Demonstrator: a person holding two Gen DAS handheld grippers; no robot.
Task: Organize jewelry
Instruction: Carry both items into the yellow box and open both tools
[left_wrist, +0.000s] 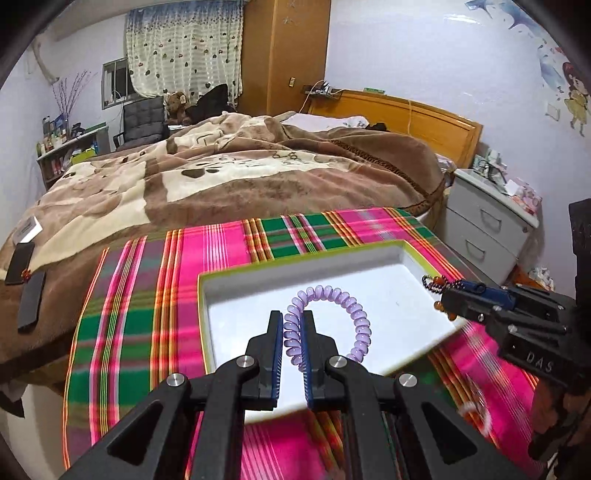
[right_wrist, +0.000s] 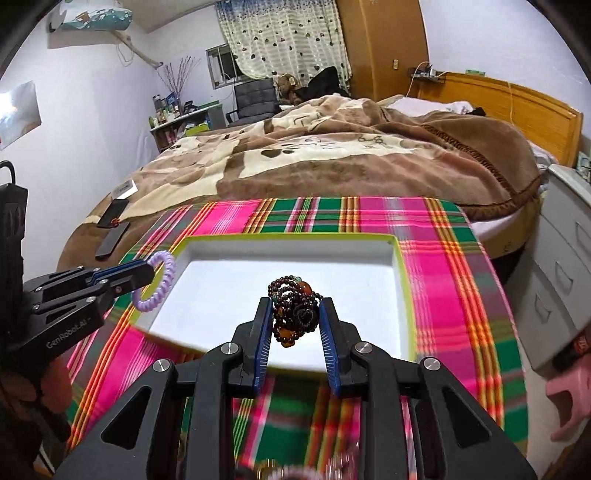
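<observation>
A white box with a green rim (left_wrist: 299, 266) (right_wrist: 400, 266) lies open on a plaid-covered table. My left gripper (left_wrist: 293, 318) is shut on a purple spiral bracelet (left_wrist: 352, 308) and holds it above the box's left part; it also shows in the right wrist view (right_wrist: 147, 272) with the bracelet (right_wrist: 168, 275). My right gripper (right_wrist: 295, 306) is shut on a bundle of dark beaded bracelets (right_wrist: 295, 310) above the box's middle; it shows in the left wrist view (left_wrist: 452, 291) with the beads (left_wrist: 432, 284).
The pink and green plaid cloth (left_wrist: 177, 280) covers the table. More jewelry lies blurred near the front edge (right_wrist: 295, 472) and at the right (left_wrist: 476, 413). A bed with a brown blanket (left_wrist: 240, 173) stands behind; a grey nightstand (left_wrist: 484, 221) stands at the right.
</observation>
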